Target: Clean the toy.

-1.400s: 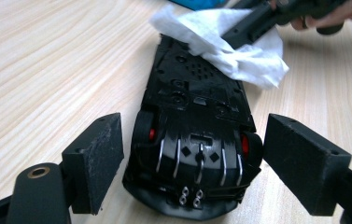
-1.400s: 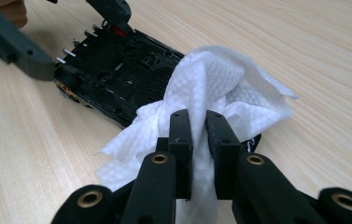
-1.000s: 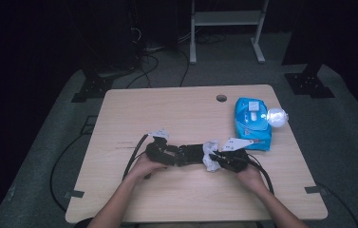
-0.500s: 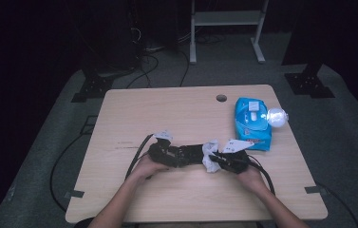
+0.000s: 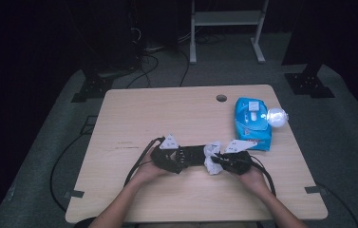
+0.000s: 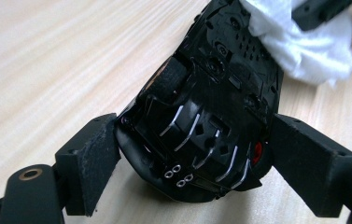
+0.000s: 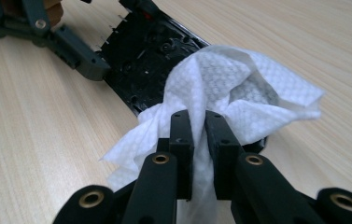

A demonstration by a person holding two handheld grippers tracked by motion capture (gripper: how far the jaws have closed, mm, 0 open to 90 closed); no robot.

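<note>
At the near middle of the wooden table (image 5: pixel 134 118), my two forearms come in from the near edge and angle toward each other, hands low over the wood and the tools pointed inward, tip to tip. My left gripper (image 5: pixel 174 156) has its jaws spread wide around the rear of a black toy car (image 6: pixel 211 107), which is turned belly-up so its chassis, silver exhaust pipes and one wheel face the camera; both pads press against its sides, and the car is tilted with its tail just above the tabletop. My right gripper (image 5: pixel 231 160) has its jaws drawn nearly together, pinching a crumpled white wipe (image 7: pixel 229 88) that is pressed against the far end of the car's underside. In the right gripper view the wipe drapes over the chassis and hides that end of it; my left gripper's dark jaw shows beyond at the far left.

To the far right on the table lies a blue wipe pack (image 5: pixel 251 122), with a small clear round object (image 5: pixel 276 117) touching its right edge. A round cable hole (image 5: pixel 221 98) sits in the tabletop near the far edge. Black cables trail from both grippers toward the near side. Nothing lies between the two tools but the car and the wipe.
</note>
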